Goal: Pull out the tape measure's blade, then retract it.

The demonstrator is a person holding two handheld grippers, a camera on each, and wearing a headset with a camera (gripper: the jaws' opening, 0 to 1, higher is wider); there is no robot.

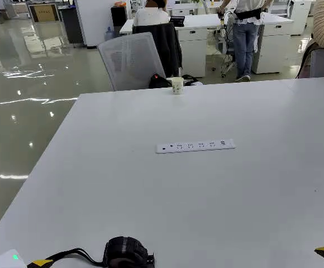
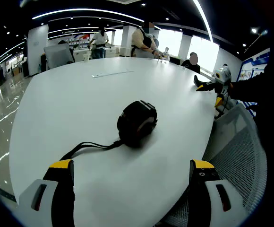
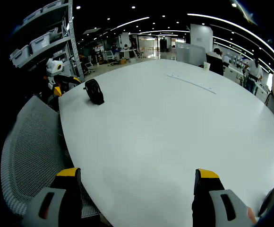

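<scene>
Find the black, round-cased tape measure [image 1: 127, 252] lying on the white rectangular worktable [image 1: 218, 201], at 6 o'clock in the head view, close to the near edge. In the left gripper view, place it at 12 o'clock, near and ahead of the yellow-tipped left gripper [image 2: 131, 166], with its black wrist strap [image 2: 92, 147] trailing toward 7 o'clock. Read those jaws as spread wide, holding nothing. In the right gripper view, place it at 10 o'clock, well apart from the yellow-tipped right gripper [image 3: 137, 174], likewise spread wide and empty. Note a flat white power strip [image 1: 195, 146] at 12 o'clock from the tape, mid-table, and a small white paper cup [image 1: 177, 85] beyond it at the far edge. Judge the case rigid, compact, fairly dense for its size, probably rubber-skinned and so not slippery. Expect a thin, springy blade, prone to snapping back on release. Cannot make out the blade mouth or end hook. Suggest clamping one gripper across the flat sides of the case and pinching the end hook with the other, avoiding the limp strap.
</scene>
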